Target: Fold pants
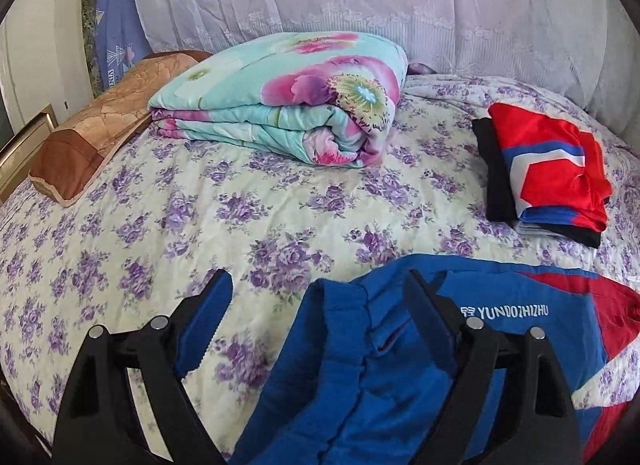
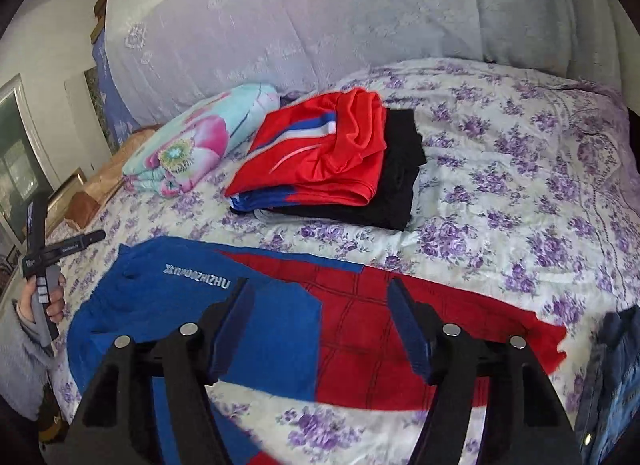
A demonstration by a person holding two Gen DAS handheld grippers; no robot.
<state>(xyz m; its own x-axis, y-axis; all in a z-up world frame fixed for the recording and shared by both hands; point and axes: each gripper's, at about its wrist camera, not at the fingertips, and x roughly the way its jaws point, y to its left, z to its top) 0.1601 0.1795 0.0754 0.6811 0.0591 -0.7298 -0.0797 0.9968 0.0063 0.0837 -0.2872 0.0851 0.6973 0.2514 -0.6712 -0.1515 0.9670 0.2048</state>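
Observation:
The pants (image 2: 180, 305) lie spread across the near side of the flowered bed, blue at the left with white lettering, red with a dark grid at the right (image 2: 360, 329). My right gripper (image 2: 320, 289) hovers open above their middle, with nothing pressed between its blue pads. In the left wrist view the bunched blue waistband (image 1: 360, 365) lies under and between the fingers of my left gripper (image 1: 318, 285), which stands wide open and does not pinch the cloth. A person's hand (image 2: 52, 305) shows at the left edge of the right wrist view, holding the left gripper's handle.
A folded floral quilt (image 1: 280, 105) and a brown pillow (image 1: 100, 137) sit at the far left of the bed (image 1: 160, 225). A pile of folded clothes (image 2: 328, 157), red over black, lies behind the pants. Denim cloth (image 2: 616, 365) hangs at the right edge.

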